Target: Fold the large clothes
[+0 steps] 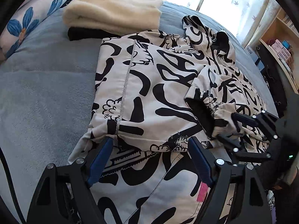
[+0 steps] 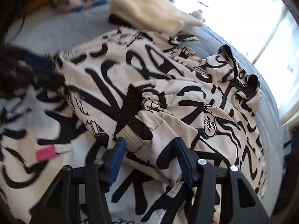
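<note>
A cream jacket with black graffiti print (image 1: 149, 85) lies on the grey-blue bed, hood (image 1: 207, 35) at the far end, one side folded over. My left gripper (image 1: 151, 141) is open, its blue pads at the jacket's near folded edge. My right gripper (image 2: 149, 145) is open around the folded sleeve near its elastic cuff (image 2: 147, 100); it shows in the left wrist view (image 1: 224, 128) with the cuff (image 1: 203, 110) between its fingers. The right wrist view is motion-blurred.
A folded cream fleece on a black garment (image 1: 112, 13) sits at the far side of the bed (image 1: 41, 85). A blue-flowered pillow (image 1: 33, 16) is at the far left. Shelves (image 1: 280, 43) and a bright window stand to the right. A pink tag (image 1: 201, 192) shows near me.
</note>
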Demonstrator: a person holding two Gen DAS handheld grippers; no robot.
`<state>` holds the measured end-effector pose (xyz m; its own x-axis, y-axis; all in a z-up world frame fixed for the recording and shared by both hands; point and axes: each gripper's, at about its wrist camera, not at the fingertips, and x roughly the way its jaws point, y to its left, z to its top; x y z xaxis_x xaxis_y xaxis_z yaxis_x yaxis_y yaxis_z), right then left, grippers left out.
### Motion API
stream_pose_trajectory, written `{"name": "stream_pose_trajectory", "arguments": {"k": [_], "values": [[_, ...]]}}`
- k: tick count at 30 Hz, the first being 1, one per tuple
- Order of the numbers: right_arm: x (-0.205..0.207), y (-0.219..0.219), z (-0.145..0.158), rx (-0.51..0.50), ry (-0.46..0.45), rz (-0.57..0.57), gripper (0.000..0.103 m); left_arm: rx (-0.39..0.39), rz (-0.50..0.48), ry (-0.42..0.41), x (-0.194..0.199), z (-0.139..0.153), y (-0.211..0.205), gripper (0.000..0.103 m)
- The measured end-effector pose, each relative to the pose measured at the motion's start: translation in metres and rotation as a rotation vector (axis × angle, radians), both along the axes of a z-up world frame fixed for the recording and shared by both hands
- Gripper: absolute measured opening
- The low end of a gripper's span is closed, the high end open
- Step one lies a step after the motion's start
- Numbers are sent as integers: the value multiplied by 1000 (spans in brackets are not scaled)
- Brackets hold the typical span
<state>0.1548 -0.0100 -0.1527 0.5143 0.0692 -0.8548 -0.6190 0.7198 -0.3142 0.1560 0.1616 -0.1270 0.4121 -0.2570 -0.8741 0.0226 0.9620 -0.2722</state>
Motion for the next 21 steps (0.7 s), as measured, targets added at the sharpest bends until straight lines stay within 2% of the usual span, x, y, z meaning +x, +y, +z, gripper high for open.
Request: {"name": "stream_pose_trajectory", "arguments": {"k": [2, 4, 5, 10, 14, 16, 19, 21], "values": [[7, -1, -2, 17, 19, -4, 52, -4, 0, 1, 0, -1, 1, 81], [16, -9, 4, 81, 58, -39, 12, 2, -2, -1, 0, -1, 0, 81], [24, -14, 6, 107, 67, -87, 1, 7, -2, -2, 0, -2, 0, 81], [41, -68, 29, 376, 79, -344, 1, 14, -8, -2, -1, -6, -4, 81], [38, -117, 30, 475, 47, -525, 1, 28, -9, -3, -2, -7, -8, 81], [38, -144, 21, 542, 87, -634, 1, 28, -11, 1, -1, -9, -10, 81], [42, -170, 4, 582, 152, -753, 0, 37, -11, 5, 0, -11, -15, 81], [44, -186, -8, 647, 207, -817, 0, 42, -12, 7, 0, -12, -16, 81]]}}
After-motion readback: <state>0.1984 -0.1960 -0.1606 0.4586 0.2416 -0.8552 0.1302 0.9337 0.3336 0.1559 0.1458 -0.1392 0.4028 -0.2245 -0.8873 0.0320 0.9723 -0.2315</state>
